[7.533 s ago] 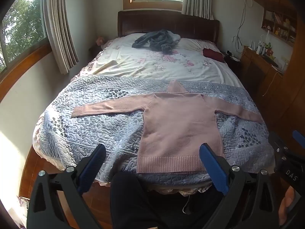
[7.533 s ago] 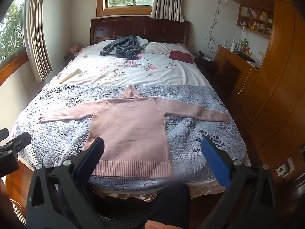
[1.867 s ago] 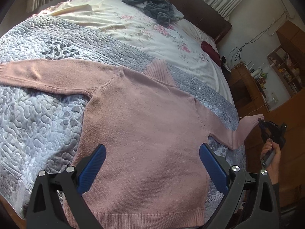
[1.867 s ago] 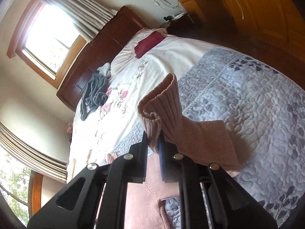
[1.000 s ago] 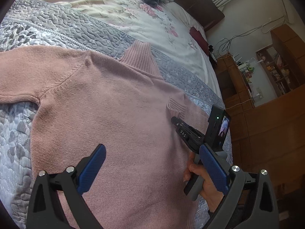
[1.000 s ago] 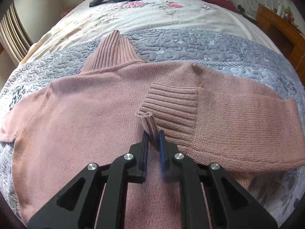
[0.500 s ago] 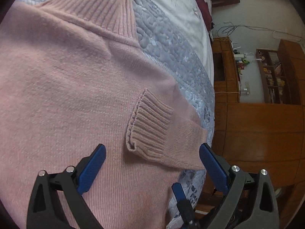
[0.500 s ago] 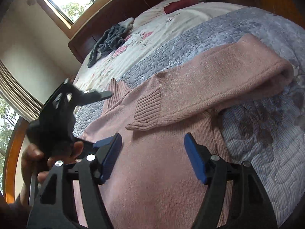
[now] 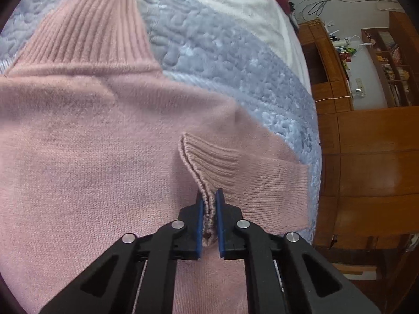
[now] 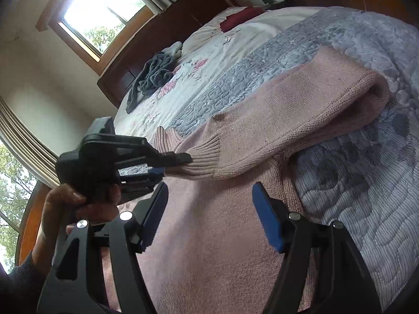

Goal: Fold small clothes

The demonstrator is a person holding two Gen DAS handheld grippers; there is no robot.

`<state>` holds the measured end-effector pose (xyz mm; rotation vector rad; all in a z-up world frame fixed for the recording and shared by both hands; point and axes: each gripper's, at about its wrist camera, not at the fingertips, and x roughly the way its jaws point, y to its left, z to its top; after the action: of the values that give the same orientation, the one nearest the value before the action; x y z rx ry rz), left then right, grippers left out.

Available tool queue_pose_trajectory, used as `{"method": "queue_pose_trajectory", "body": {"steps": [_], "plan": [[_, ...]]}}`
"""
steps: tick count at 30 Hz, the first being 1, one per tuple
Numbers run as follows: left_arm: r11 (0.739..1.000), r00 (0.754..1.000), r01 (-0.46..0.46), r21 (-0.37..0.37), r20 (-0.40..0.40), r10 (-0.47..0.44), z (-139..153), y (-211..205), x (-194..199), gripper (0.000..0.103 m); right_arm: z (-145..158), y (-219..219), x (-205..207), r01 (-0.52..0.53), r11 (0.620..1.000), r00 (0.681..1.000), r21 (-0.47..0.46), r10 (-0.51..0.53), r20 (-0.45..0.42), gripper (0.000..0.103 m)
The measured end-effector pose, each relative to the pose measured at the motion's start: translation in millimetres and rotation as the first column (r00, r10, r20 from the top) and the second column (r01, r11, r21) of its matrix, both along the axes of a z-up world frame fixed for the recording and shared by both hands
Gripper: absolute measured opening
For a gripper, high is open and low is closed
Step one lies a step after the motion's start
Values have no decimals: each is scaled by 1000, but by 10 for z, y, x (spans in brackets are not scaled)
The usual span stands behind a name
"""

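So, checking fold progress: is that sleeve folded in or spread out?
Folded in: the sleeve doubles back across the sweater, its cuff pinched in the left claw.

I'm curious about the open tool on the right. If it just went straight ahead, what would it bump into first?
Probably the pink sweater: the right tool points low across its body, with the folded sleeve just beyond. Depth is hard to judge.

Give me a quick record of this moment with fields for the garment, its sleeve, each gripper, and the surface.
garment: pink knit turtleneck sweater, flat on the bed
sleeve: folded inward across the body, ribbed cuff on the chest
left gripper: shut on the ribbed cuff
right gripper: open, above the sweater's body, holding nothing
surface: grey-blue quilted bedspread
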<state>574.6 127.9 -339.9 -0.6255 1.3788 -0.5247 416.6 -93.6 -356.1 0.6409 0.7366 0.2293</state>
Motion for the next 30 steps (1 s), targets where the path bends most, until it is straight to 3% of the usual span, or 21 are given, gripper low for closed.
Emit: {"method": "queue_pose_trajectory", "body": {"steps": [9, 15, 18, 22, 30], "plan": [[999, 966, -31, -15, 255, 33, 1481, 584, -128, 5, 3, 266, -25, -68, 998, 998, -3, 68, 9, 67], [997, 941, -72, 26, 334, 60, 1997, 1052, -254, 5, 1, 361, -21, -89, 996, 996, -10, 90, 11, 67], [994, 937, -102, 45, 340, 81, 2047, 1306, -314, 5, -10, 386, -11, -94, 996, 996, -13, 94, 7, 67], [985, 942, -155, 72, 310, 126, 1867, 1633, -310, 5, -19, 395, -7, -96, 995, 995, -17, 96, 5, 67], [959, 954, -266, 103, 171, 246, 1061, 2366, -340, 5, -51, 423, 8, -103, 994, 995, -32, 103, -3, 67]]}}
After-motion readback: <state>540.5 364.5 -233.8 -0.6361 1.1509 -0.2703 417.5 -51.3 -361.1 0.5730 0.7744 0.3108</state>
